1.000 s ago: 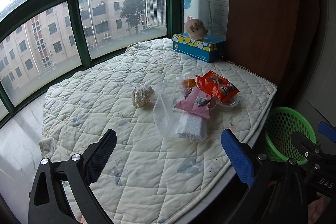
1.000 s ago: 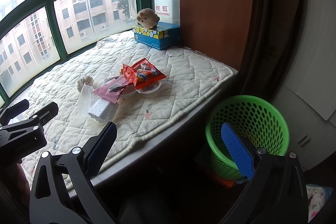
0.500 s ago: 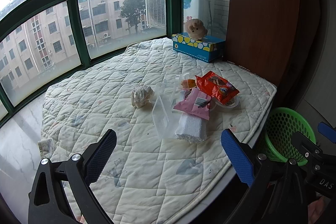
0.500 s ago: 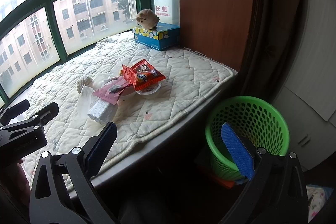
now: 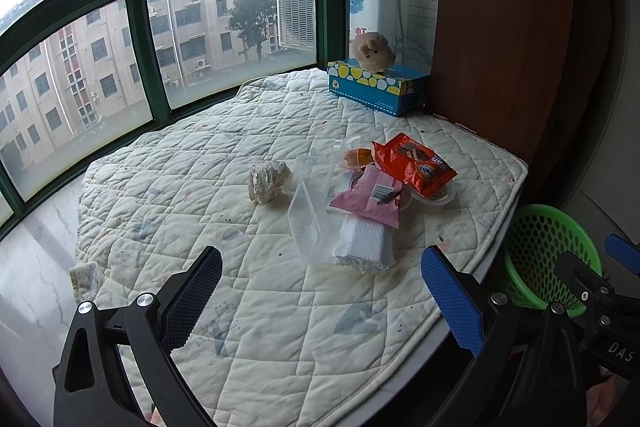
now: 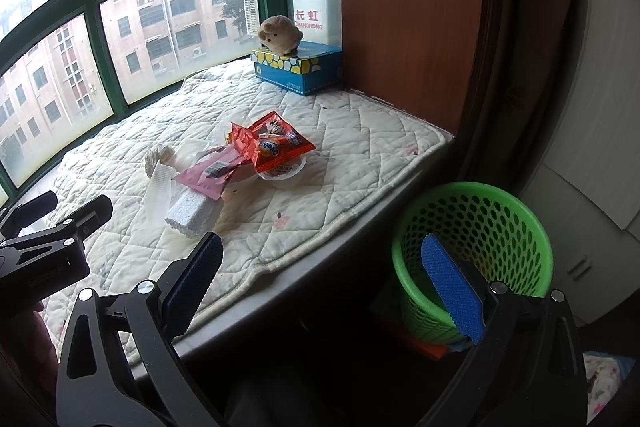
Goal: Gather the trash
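Trash pile (image 5: 360, 195) on quilt (image 5: 240, 307), untouched. Left gripper (image 5: 320, 291) and right gripper (image 6: 320, 283) both wide, empty. Grab foam block (image 5: 362, 243) first, nearest; bin (image 6: 472, 251) right below edge.

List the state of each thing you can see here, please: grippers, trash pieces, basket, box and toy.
left gripper: open, holds nothing
right gripper: open, holds nothing
crumpled paper: balled, on the quilt
clear plastic tray: empty
foam block: lying flat
orange snack bag: torn open
green basket: upright
tissue box: toy on top
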Demonstrator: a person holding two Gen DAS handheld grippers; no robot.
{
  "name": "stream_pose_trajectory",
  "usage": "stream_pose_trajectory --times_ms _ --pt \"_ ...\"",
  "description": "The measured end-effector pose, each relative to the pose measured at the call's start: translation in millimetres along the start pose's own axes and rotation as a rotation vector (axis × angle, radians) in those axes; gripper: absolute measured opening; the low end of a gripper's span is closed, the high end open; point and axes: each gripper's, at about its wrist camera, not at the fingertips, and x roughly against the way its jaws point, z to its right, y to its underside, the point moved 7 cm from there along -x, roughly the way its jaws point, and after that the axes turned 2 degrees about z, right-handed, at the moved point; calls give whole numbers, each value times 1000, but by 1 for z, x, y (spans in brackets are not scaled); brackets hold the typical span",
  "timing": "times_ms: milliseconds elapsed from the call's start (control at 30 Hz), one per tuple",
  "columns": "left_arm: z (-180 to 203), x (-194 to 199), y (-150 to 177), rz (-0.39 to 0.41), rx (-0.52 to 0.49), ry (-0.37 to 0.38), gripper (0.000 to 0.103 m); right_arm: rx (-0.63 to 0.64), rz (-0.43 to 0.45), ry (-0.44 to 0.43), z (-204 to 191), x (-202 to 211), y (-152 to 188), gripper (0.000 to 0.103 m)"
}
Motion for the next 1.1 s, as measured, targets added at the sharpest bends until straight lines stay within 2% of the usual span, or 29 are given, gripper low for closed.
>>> stream_pose_trajectory --times_ms 600,800,1100 --pt "-13 -19 -9 -19 10 -16 97 18 -24 -38 -1 -21 -6 98" --pt "-28 -28 -11 -40 35 -21 97 40 -38 -86 -5 -38 -16 97" --pt "-36 -42 -12 -69 44 -30 97 93 -90 -177 -12 -87 -42 93"
